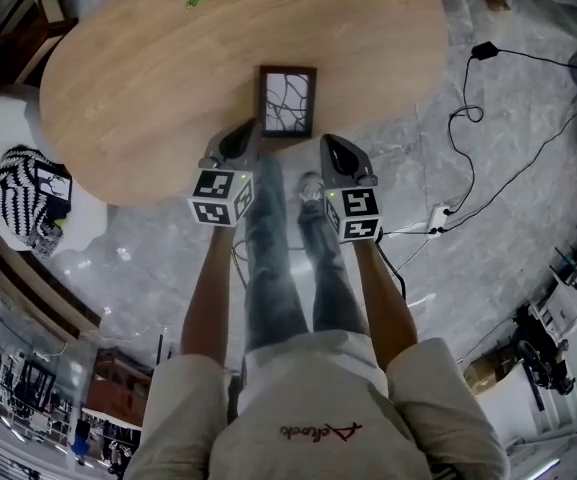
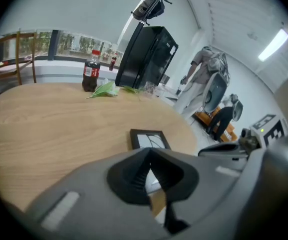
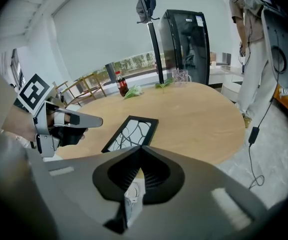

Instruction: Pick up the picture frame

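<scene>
Left claw (image 1: 243, 136): grey two-jaw tool with a marker cube, pads pressed together, nothing between them. Right claw (image 1: 336, 150): same make, likewise pressed together and empty. Both sit at the centre of the head view, tips angled down toward the near rim of the counter (image 1: 168, 78), a round top of pale wood grain. Task item: black rectangular picture frame (image 1: 287, 101) holding a white print with dark branching lines, lying flat on the counter close to its near rim, just above the two claws in the head view and between their lines of aim; neither claw touches it. Other items on the counter, far side, upper left of the head view: dark cola bottle with a red label (image 2: 90, 70), upright; green leaves (image 2: 104, 89) beside it. Both are well apart from the frame. Off the counter: black-and-white striped cloth (image 1: 28, 198) on a white seat at left; black cables (image 1: 468, 118) on the grey floor at right. Step in hand, as judged: approach, grasp not yet begun. Handling note: spread a claw's jaws before contact; a flat frame offers little to pinch from above, so take the black border at the near edge or a side edge, one pad under the rim, and avoid pressing the glazed centre. Risk: shut tips would only push the frame across the smooth wood.
</scene>
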Demonstrator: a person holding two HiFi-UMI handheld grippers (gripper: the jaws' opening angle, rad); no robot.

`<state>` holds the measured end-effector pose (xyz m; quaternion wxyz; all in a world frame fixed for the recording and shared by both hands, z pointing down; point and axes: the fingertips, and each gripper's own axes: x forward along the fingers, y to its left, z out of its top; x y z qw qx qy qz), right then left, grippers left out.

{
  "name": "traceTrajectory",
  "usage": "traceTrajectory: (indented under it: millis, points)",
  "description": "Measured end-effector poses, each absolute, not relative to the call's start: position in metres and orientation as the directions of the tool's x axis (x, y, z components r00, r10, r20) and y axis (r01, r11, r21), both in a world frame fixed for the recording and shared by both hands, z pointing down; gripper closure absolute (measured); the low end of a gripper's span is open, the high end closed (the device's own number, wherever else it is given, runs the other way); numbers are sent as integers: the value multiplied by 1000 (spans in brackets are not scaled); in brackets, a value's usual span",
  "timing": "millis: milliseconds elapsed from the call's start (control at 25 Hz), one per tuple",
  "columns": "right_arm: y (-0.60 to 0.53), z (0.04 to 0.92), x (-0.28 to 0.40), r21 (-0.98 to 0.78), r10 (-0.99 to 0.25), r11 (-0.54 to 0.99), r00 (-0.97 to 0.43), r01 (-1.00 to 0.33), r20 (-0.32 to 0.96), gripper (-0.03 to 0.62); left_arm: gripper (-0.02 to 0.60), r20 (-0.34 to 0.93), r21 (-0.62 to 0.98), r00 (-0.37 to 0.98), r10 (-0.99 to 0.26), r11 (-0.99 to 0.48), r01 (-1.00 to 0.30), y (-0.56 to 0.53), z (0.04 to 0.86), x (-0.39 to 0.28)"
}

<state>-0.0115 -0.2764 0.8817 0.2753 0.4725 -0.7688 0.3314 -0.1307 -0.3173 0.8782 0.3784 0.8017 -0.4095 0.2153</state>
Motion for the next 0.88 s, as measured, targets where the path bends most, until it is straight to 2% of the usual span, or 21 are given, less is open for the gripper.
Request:
traceTrajectory:
  millis: [800, 880]
  points:
    - [-345, 915, -7, -271, -578, 282, -389, -920, 717, 588, 578, 666, 420, 581, -467, -409, -810, -366, 909, -121]
    - [-346, 915, -8, -280, -576, 281, -395, -918, 716, 584, 541, 667, 433, 588, -457, -405, -805, -364, 911, -120]
